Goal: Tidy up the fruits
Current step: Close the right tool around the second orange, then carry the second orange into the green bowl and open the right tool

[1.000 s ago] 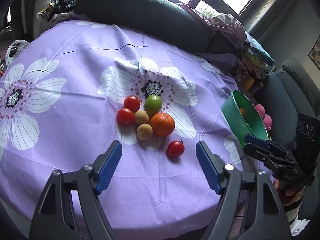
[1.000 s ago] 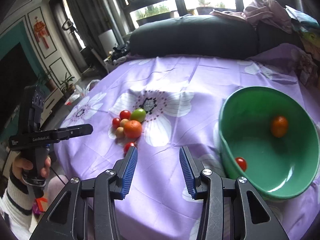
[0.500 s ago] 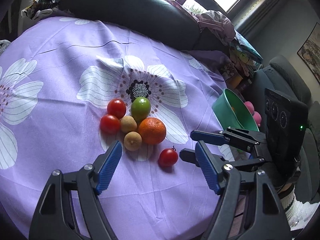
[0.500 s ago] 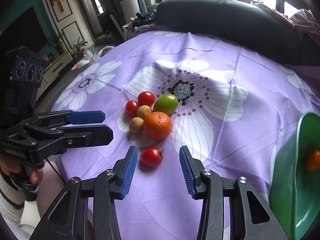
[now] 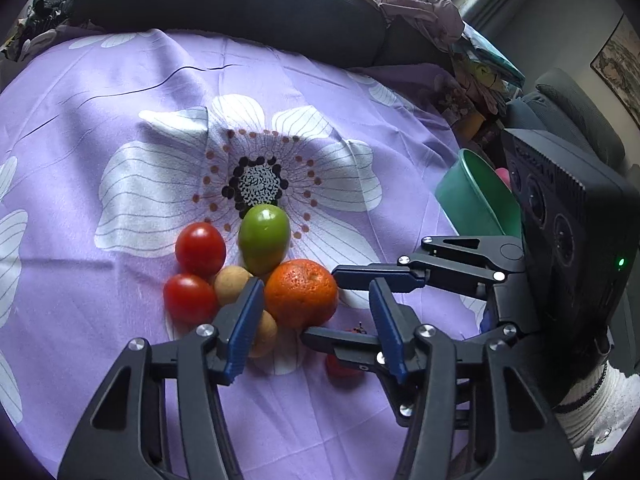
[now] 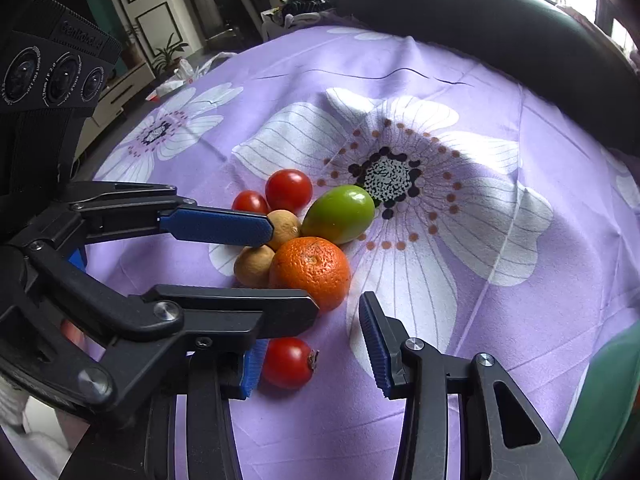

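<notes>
An orange (image 5: 301, 293) (image 6: 310, 269) lies on the purple cloth in a cluster with a green fruit (image 5: 264, 237) (image 6: 339, 213), two red tomatoes (image 5: 200, 249) (image 6: 288, 190) and two tan round fruits (image 6: 283, 227). My left gripper (image 5: 314, 330) is open, its fingers either side of the orange. My right gripper (image 6: 314, 352) is open around a lone red tomato (image 6: 287, 362), just below the orange. The two grippers cross; the right one's fingers (image 5: 376, 276) reach in from the right in the left wrist view and mostly hide that tomato (image 5: 342, 368).
A green bowl (image 5: 476, 200) (image 6: 600, 408) stands at the table's right edge. A dark sofa back (image 5: 240, 4) runs along the far side. The flowered purple cloth (image 6: 440, 160) covers the round table.
Both grippers have moved in close to the fruit. The left one now straddles the orange and the right one straddles the lone tomato. The fruit has not moved.
</notes>
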`<state>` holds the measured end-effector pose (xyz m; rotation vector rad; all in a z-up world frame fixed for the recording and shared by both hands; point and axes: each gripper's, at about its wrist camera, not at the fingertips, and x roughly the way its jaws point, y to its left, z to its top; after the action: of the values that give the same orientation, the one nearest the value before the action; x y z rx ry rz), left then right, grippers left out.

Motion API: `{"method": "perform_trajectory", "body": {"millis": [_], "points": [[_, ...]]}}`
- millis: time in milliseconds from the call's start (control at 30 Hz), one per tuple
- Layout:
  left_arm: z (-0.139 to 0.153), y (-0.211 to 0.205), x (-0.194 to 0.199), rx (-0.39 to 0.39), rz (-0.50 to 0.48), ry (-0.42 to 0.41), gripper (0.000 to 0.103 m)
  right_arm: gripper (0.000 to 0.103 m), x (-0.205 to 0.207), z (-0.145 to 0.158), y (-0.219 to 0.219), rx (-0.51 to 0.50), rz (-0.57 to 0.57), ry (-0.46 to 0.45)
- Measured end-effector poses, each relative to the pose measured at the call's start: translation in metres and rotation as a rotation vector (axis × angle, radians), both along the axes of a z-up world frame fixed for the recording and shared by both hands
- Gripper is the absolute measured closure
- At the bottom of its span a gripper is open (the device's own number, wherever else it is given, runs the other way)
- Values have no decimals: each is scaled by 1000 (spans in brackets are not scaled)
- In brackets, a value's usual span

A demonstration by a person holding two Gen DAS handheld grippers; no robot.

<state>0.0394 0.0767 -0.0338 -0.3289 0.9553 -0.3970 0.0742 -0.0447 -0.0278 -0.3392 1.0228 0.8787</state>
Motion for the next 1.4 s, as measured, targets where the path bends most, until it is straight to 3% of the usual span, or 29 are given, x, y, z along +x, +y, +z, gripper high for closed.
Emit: {"method": "perform_trajectory", "body": {"millis": [367,567,1067,1400], "points": [[-2,-1,9,25,-16,22,56,59,8,-3,4,45,14,30],[-3,1,5,8,2,25,63,61,3,-1,5,45,4,7],[40,-30,-38,23,-14,-96,64,61,-38,41,-26,102,-41,-96],[60,-74,-50,37,-92,-141,64,61,-63,60,-68,144,-133,-129]]}}
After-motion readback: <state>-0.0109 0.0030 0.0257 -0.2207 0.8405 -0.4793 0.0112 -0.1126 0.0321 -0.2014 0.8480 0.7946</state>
